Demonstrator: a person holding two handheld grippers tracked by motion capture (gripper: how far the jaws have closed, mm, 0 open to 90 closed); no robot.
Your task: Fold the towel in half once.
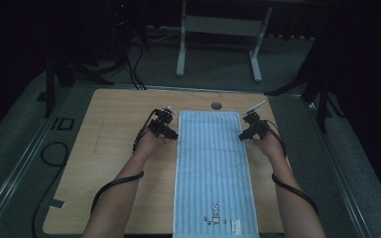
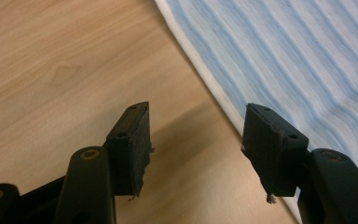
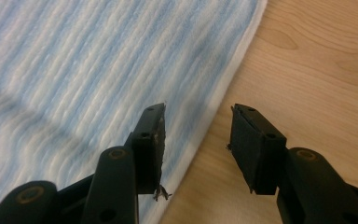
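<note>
Blue striped towel (image 1: 213, 168) lies flat along the middle of the wooden table (image 1: 104, 163). My left gripper (image 1: 171, 135) sits at its left edge, my right gripper (image 1: 241, 136) at its right edge — both parted, gripping nothing. High view adds the towel's label (image 1: 235, 224); my gripper views show each white hem between the pads.

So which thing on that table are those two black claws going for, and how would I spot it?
Start at the wooden table. Down its middle, from the far side to the near edge, lies a long cloth spread flat, with the left gripper and right gripper at its long edges. It is the pale blue striped towel with a small label near its near end.
</note>
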